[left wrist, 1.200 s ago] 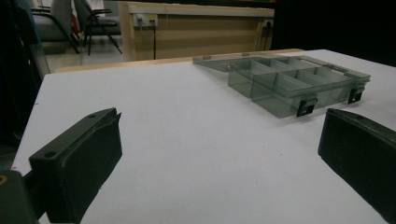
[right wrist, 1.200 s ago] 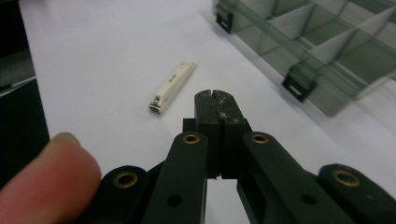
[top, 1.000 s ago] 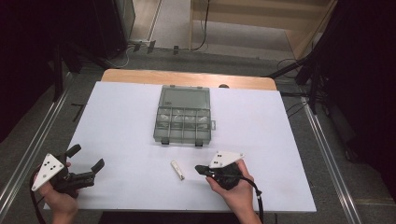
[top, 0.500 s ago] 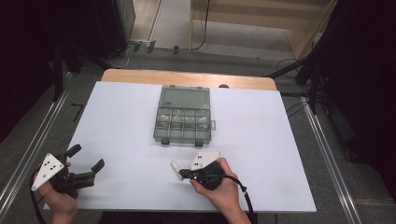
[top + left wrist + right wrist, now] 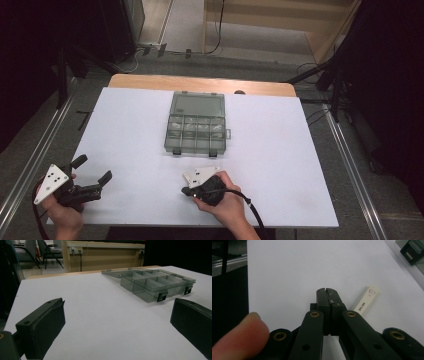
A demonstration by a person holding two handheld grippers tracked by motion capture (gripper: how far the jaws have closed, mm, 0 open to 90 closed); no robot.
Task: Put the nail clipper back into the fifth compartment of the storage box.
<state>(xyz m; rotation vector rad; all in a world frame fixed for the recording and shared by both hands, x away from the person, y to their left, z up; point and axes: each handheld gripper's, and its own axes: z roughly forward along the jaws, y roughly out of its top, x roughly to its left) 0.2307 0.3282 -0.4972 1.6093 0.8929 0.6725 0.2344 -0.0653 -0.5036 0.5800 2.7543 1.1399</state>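
right gripper (image 5: 327,291): jaws pressed together, empty, low over the table's near edge
white stick (image 5: 365,300): lay flat just beside those jaws, apart from them
left gripper (image 5: 92,176): jaws spread wide, empty, near left
compartment box (image 5: 196,128): lid open, mid-table (image 5: 280,165), well apart from both

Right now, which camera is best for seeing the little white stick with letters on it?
The right gripper view. The white stick lies flat on the table just beside the shut right claw, near enough to see print on it. In the high view the right claw and hand sit over that spot, so the stick cannot be picked out.
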